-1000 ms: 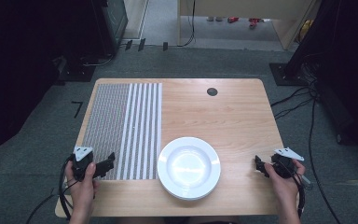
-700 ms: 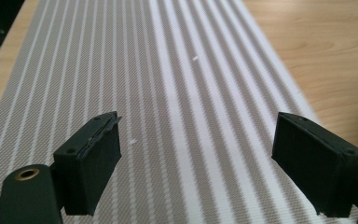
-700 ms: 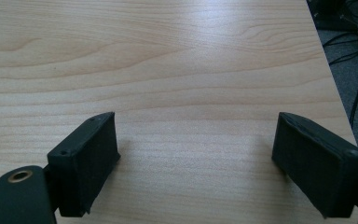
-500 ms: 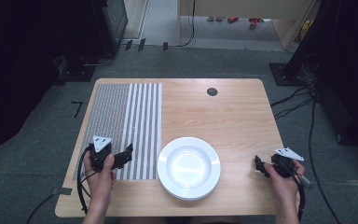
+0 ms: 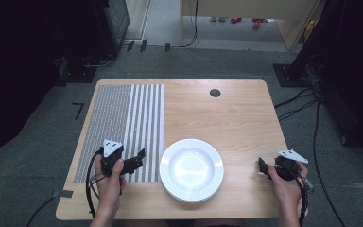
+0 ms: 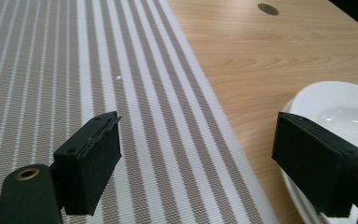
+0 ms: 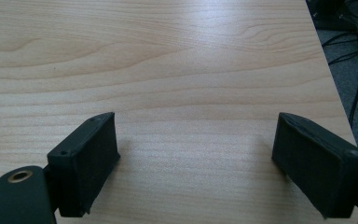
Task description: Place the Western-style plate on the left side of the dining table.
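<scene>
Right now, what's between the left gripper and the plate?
Nothing but the striped mat's edge: high view shows the open left gripper over it, right beside the white plate.

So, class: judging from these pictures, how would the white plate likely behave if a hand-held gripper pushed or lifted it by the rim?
The white plate looks glossy, so probably slippery to pinch. It appears rigid and ceramic-like, likely breakable if dropped. Sitting flat on the smooth wooden table, it would probably slide rather than tip when pushed.
</scene>
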The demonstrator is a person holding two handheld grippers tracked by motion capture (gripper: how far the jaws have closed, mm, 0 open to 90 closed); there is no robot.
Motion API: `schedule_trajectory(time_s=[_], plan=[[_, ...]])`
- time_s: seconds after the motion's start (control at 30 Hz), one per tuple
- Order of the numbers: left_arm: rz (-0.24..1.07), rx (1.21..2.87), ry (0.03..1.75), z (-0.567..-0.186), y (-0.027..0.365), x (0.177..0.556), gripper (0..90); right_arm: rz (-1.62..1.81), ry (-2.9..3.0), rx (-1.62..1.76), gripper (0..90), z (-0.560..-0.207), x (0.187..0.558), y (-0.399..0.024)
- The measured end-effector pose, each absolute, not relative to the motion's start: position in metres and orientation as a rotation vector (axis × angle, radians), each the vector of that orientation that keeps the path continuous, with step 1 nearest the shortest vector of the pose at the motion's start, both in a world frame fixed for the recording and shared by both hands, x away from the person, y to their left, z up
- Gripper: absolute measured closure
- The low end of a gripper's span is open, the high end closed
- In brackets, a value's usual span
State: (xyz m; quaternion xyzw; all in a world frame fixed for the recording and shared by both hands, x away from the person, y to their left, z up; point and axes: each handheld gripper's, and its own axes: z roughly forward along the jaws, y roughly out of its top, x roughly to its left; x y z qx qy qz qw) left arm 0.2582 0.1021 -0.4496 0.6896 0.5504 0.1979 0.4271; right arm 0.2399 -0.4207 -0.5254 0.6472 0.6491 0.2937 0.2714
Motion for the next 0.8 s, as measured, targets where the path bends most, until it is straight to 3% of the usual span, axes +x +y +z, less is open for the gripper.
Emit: schedule_trajectory(time_s=[0.8], plan=[[0.432, 1.796, 1.325, -0.462, 0.08, 0.252, 15.7, 0.825, 1.696, 1.755, 14.9, -0.515, 0.239, -0.398]])
